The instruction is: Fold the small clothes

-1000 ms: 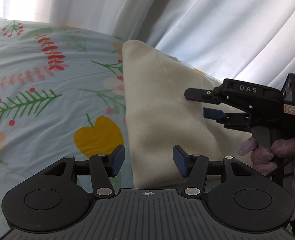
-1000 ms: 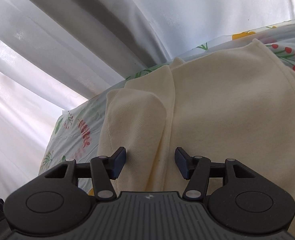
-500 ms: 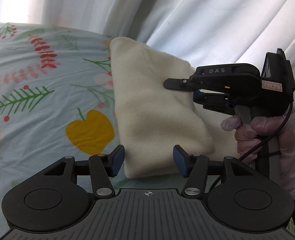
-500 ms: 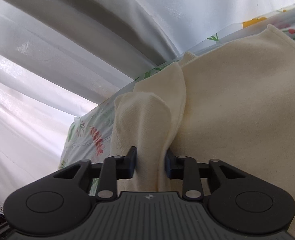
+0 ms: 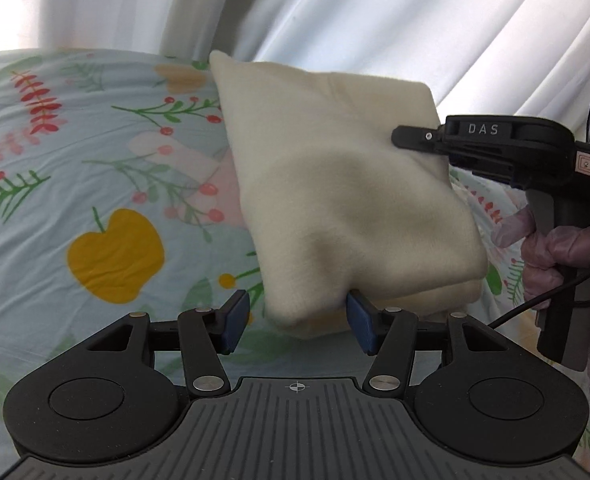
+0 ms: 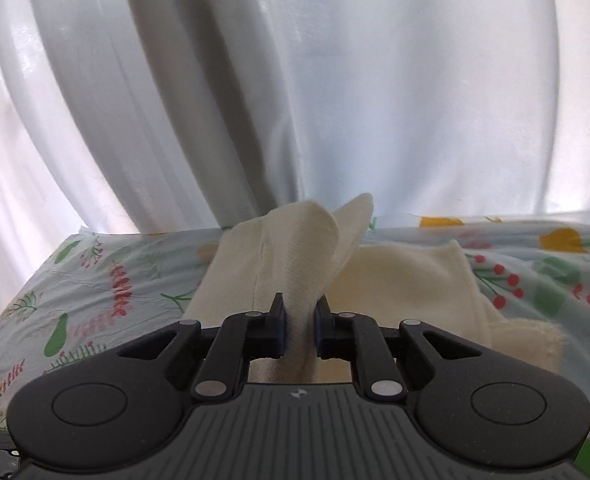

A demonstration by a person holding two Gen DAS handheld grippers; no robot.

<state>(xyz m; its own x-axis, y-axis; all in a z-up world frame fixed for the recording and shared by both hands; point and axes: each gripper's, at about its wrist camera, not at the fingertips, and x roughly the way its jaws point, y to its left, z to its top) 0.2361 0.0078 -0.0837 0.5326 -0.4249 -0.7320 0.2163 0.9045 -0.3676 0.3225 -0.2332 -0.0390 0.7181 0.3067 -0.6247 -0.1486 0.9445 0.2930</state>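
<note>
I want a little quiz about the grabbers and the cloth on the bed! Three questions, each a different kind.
1. True or false: the right gripper has a fold of the cream cloth between its fingers.
2. What is the left gripper doing? A) squeezing the cloth tight B) standing open with a corner of the cloth drooping between its fingers C) pulling the curtain
3. Fill in: the yellow picture printed on the bedsheet, left of the cloth, looks like an ____.

Key
1. True; its jaws are closing on the fold.
2. B
3. apple
</note>
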